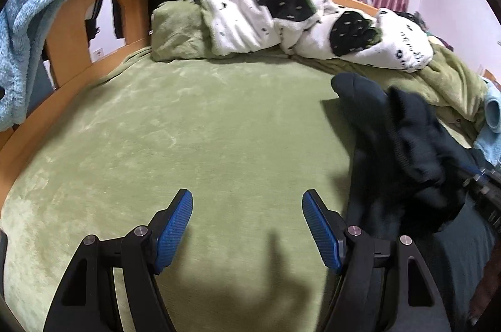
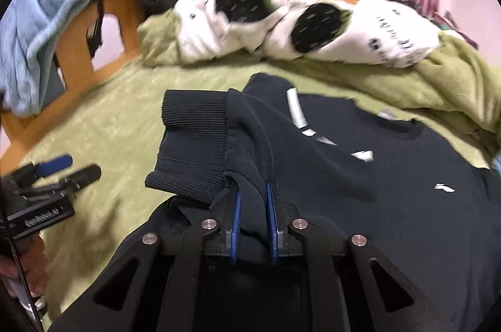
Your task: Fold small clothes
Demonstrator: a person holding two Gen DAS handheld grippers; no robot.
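We see our right gripper [image 2: 253,200] fingers pinching the dark sweater [image 2: 360,175] on the green bed [image 1: 188,119], left gripper [image 1: 247,206] fingers spread over bare blanket, white quilt [image 1: 313,22] heaped behind, blue towel [image 1: 47,3] on the headboard [image 1: 72,28]

Left gripper [image 1: 247,225]: black angular linkage arms with triangular cut-outs, round silver pivot pins, blue ribbed pads [image 1: 173,230] on finger tips. Right gripper [image 2: 253,225]: same black frame, four silver pins, thin blue pads on grey mounts. Seen from right wrist view, left unit's black body carrying white lettering, too blurred to read. Bare hand [image 2: 29,272] at lower-left edge, no sleeve visible.
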